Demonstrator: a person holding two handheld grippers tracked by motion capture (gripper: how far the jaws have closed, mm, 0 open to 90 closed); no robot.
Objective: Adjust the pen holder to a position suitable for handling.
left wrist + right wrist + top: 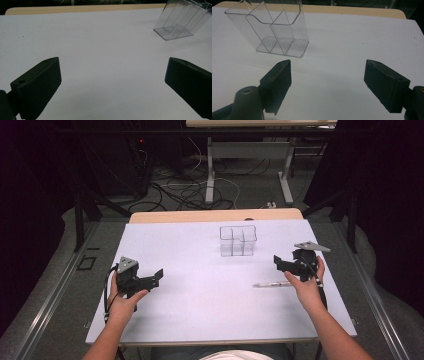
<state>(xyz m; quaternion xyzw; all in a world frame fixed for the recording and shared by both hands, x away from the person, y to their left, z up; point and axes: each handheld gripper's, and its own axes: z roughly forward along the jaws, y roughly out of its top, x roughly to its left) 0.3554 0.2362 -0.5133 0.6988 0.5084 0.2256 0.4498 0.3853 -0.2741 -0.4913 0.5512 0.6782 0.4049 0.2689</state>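
High view first: the right gripper (286,264) hovers at about 4 o'clock on the table (200,310), its jaws standing apart with nothing between them — the right gripper view confirms bare white surface between the two black pads. Just below it, toward the person, lies a pen (271,284), resting flat with its long axis running 9-to-3 across the table, its right end close under the right hand (307,287). That is the relation the coming move seems to turn on: the pen lies at roughly 7 o'clock from the right gripper's tips, near but not touching, and crosswise to the jaws' reach. The right hand is far nearer to it; the left gripper (150,281), also open and empty, sits well apart at 8 o'clock. The right forearm comes in from 5 o'clock, wrist level, jaws pointing toward 9 o'clock. Beyond, near 1 o'clock, stands a clear plastic compartment holder (238,240) — upright, empty.
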